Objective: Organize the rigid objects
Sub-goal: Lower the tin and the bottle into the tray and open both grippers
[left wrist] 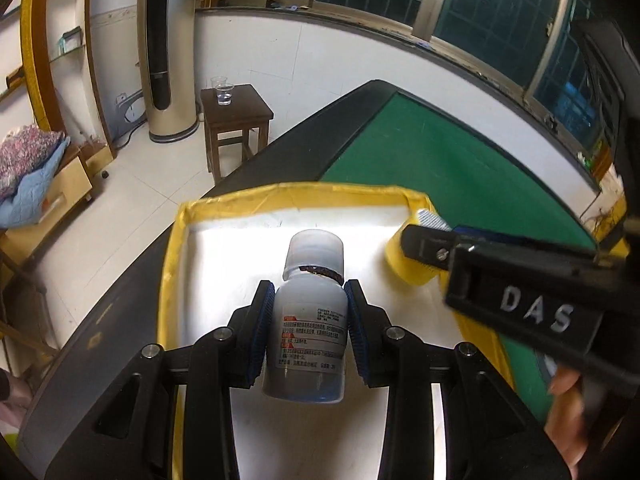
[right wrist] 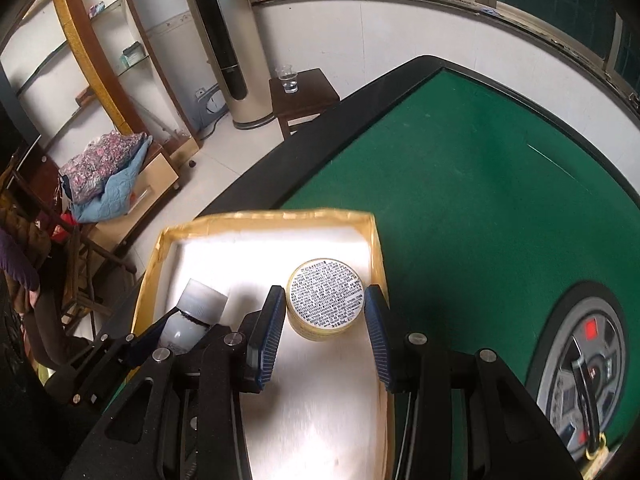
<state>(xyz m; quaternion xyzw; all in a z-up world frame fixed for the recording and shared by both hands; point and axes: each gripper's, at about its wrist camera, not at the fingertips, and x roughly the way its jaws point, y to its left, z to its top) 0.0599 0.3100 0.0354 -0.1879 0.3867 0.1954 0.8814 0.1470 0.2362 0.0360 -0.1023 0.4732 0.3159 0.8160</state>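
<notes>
L fingers (left wrist: 310, 332) clamped on white bottle (left wrist: 310, 332), label up, above white tray w/ yellow rim (left wrist: 176, 264). R fingers (right wrist: 325, 334) pinched yellow round tin (right wrist: 325, 300), over tray's right side. Tray sat on green desk (right wrist: 480, 184).
</notes>
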